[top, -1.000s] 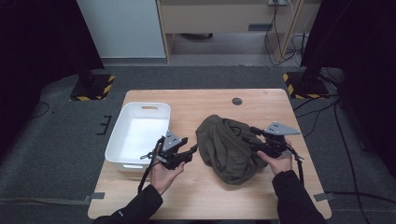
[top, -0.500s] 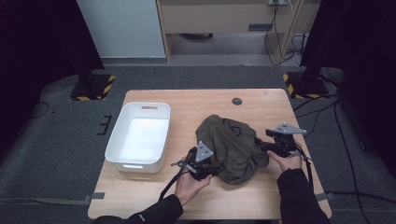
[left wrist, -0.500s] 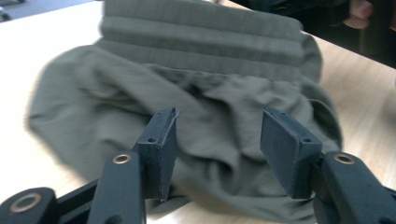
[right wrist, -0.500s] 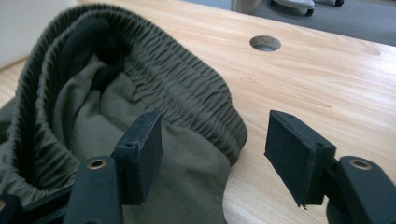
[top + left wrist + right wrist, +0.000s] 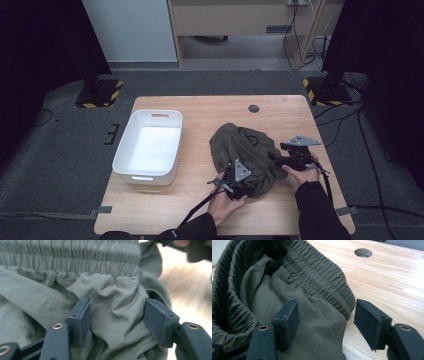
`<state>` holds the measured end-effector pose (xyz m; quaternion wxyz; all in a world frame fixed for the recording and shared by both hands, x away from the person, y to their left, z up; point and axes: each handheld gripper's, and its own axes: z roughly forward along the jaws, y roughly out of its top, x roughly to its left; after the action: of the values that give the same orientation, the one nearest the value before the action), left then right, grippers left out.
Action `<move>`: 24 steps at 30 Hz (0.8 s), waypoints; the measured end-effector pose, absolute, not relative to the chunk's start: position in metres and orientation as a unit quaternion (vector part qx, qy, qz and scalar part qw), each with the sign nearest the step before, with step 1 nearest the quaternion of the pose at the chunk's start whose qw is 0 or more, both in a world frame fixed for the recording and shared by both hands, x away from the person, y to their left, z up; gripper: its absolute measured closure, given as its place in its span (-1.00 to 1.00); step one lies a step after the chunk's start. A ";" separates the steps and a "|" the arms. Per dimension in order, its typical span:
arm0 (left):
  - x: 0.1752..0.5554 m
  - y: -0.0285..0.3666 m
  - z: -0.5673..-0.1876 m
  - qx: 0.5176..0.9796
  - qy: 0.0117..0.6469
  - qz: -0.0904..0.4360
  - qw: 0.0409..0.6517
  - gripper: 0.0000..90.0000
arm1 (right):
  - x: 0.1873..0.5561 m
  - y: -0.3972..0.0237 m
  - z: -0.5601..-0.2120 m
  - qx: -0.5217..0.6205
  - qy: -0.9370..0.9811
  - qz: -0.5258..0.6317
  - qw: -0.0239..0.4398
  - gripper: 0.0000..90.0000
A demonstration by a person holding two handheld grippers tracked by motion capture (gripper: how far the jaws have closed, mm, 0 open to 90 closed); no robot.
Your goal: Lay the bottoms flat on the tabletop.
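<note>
A crumpled olive-green garment point(image 5: 245, 145) with an elastic waistband lies on the right half of the wooden table point(image 5: 210, 115). My left gripper point(image 5: 248, 184) is at its near edge. In the left gripper view point(image 5: 117, 307) a bunched fold of the cloth point(image 5: 120, 315) lies between the jaws just below the waistband; they have just been opening and do not pinch it. My right gripper point(image 5: 278, 158) is at the garment's right edge. Its jaws point(image 5: 325, 310) have been opening too; they straddle the cloth's edge point(image 5: 319, 322), and the right pad point(image 5: 369, 322) stands clear over bare wood.
A white plastic bin point(image 5: 160, 114) stands on the table's left half, with nothing in it. A round cable hole point(image 5: 254, 108) sits in the tabletop behind the garment. Black stands and cables are on the floor around the table.
My left hand has travelled right, from beside the bin to the garment's near edge. My right hand has sunk slightly at the garment's right side.
</note>
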<state>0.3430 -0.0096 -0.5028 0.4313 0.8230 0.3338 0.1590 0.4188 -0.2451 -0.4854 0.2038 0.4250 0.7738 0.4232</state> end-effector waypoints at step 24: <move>0.367 0.105 -0.469 0.812 0.418 0.189 0.360 0.98 | 0.417 -0.239 -0.489 0.404 0.820 0.372 0.161 0.97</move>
<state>0.3666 0.1052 -0.4690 0.3597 0.8124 0.4182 0.1889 0.4166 -0.2391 -0.4891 0.1611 0.4043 0.8200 0.3718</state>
